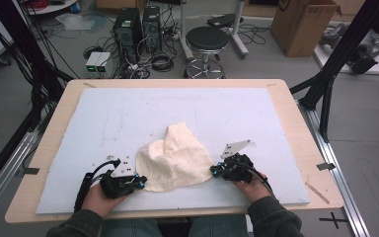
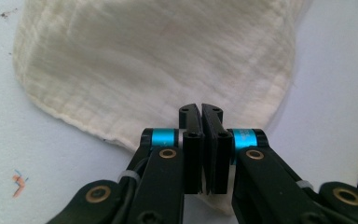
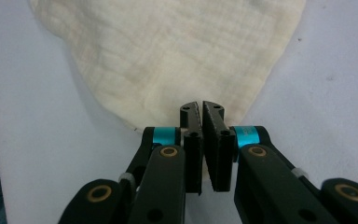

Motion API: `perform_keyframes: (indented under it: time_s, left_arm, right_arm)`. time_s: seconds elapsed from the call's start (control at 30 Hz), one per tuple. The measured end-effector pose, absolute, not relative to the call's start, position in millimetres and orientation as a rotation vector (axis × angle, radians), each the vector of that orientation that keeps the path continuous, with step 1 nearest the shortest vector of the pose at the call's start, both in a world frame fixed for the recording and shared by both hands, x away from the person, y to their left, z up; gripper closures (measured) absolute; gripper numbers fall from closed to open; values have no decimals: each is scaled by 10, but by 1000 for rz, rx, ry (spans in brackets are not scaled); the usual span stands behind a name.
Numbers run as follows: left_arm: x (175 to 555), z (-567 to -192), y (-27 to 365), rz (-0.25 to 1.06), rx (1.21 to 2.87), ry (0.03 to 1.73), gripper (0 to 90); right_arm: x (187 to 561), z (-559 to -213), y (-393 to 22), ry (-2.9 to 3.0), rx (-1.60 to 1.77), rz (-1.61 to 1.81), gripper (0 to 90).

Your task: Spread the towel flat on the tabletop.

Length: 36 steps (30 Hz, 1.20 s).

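A cream cloth [image 1: 175, 163] lies bunched on the pale blue mat [image 1: 128, 113], with a fold standing up at its far side. My left gripper [image 1: 140, 183] is at the cloth's near left corner and my right gripper [image 1: 213, 170] at its near right corner. In the left gripper view the jaws [image 2: 201, 109] are pressed together on the hem of the cloth [image 2: 158, 60]. In the right gripper view the jaws [image 3: 201, 106] are likewise shut, pinching the pointed corner of the cloth [image 3: 177, 51]. A hand holds each gripper low over the mat.
The mat covers most of a wooden table [image 1: 296, 128]. Beyond the far edge stand a black stool [image 1: 206, 39], computer towers [image 1: 135, 27] with cables, and a cardboard box [image 1: 301, 24]. Black frame posts [image 1: 325, 94] rise at both sides.
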<state>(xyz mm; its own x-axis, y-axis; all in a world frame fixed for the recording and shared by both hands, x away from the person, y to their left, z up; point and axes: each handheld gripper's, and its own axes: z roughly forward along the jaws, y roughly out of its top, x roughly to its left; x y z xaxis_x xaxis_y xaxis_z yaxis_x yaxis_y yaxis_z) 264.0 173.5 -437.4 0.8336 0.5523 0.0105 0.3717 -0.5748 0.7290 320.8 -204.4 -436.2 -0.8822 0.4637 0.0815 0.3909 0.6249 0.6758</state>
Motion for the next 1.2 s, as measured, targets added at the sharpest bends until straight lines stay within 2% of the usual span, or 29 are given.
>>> perform_keyframes:
  time_s: [0.43, 0.77, 0.87, 0.9, 1.03, 1.1, 1.2]
  left_arm:
    - [2546, -4202, 1954, 376, 2174, 695, 879]
    - [2364, -4211, 2007, 364, 2195, 679, 879]
    - [2356, -4238, 2012, 351, 2210, 675, 873]
    - [2364, -4244, 2014, 346, 2218, 677, 849]
    - [2367, -4208, 2047, 328, 2178, 673, 659]
    - [2370, -4189, 2065, 320, 2147, 678, 620]
    - [2429, -4118, 2108, 314, 2080, 701, 569]
  right_arm:
    - [2997, -4232, -2039, 2767, 662, 1142, 877]
    - [2734, -4216, -1988, 2823, 618, 1132, 875]
    - [2719, -4227, -2013, 2836, 629, 1137, 844]
    - [2724, -4238, -2017, 2837, 635, 1136, 810]
    - [2738, -4236, -2048, 2830, 646, 1199, 700]
    - [2758, -4188, -2081, 2804, 653, 1239, 639]
    - [2822, -4104, -2122, 2773, 669, 1269, 594]
